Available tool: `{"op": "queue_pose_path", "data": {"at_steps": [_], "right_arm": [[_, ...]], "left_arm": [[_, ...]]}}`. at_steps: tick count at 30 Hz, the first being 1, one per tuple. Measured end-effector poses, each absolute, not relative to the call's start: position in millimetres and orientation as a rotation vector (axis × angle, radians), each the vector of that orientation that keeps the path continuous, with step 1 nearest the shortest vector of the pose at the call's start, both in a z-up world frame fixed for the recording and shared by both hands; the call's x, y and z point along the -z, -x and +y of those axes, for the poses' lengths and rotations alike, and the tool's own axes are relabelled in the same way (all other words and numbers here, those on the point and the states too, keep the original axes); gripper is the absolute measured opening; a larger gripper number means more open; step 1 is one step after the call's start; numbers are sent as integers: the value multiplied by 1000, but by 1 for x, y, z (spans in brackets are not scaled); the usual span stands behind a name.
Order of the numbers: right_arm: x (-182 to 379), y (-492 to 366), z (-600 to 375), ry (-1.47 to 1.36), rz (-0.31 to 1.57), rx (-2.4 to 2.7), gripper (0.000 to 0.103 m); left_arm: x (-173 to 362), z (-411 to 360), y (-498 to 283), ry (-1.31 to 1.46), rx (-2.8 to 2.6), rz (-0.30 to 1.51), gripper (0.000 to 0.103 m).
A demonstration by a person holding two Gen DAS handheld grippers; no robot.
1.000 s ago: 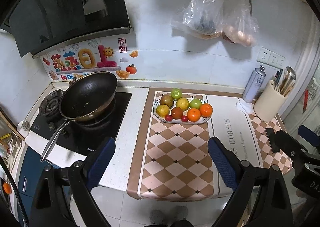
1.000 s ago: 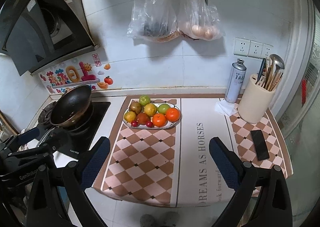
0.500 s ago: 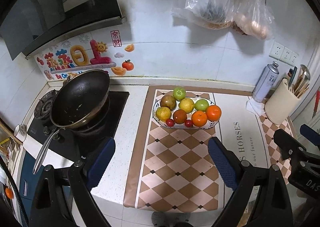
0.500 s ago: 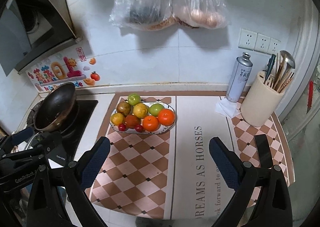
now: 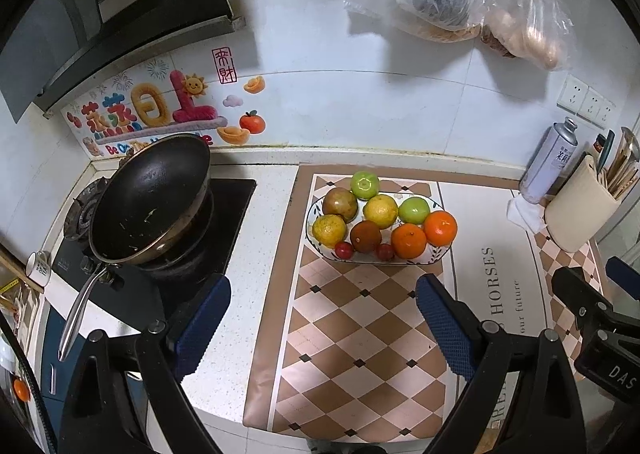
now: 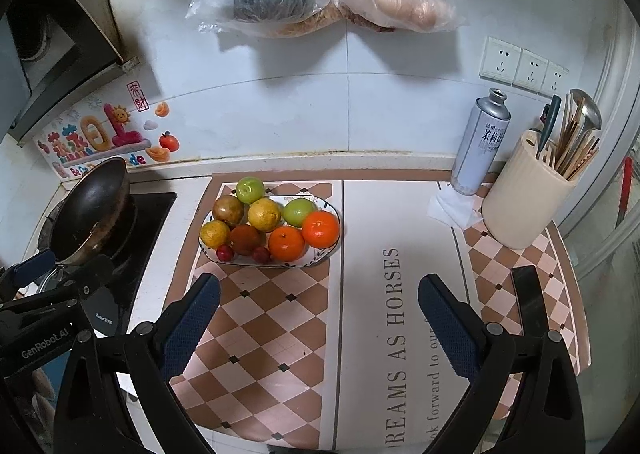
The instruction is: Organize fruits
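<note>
Both the left gripper [image 5: 322,320] and the right gripper [image 6: 320,312] hang tilted down over the checked mat [image 5: 360,334], jaws spread wide and empty, short of the oval plate [image 6: 320,252] heaped with oranges, green and yellow fruit (two small red ones half hidden).

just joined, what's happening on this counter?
A person holds a gripper in each hand above a kitchen counter. The left gripper and right gripper are both open and empty, aimed down at the mat. The fruit plate sits untouched, piled with oranges, green and yellow fruit. Nothing is picked up yet.
</note>
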State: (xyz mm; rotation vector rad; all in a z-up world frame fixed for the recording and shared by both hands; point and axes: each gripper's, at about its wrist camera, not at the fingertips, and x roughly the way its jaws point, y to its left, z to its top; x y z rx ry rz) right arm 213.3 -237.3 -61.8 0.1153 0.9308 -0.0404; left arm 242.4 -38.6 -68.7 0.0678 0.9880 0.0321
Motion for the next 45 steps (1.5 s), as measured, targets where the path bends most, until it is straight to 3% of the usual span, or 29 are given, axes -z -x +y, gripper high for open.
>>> {"op": "queue_pose_path", "data": {"at_steps": [6,8,45], "right_arm": [[65,-215,-237,-112,938,47,101],[65,-215,-236,-108,936,48,101],[53,-206,-231,-97,920,45,102]], "left_arm": [[71,-37,-245,-61,-23,990,95],[73,-37,-246,-63,-21,988,103],[64,-30,-231,-74,-45,968,103]]}}
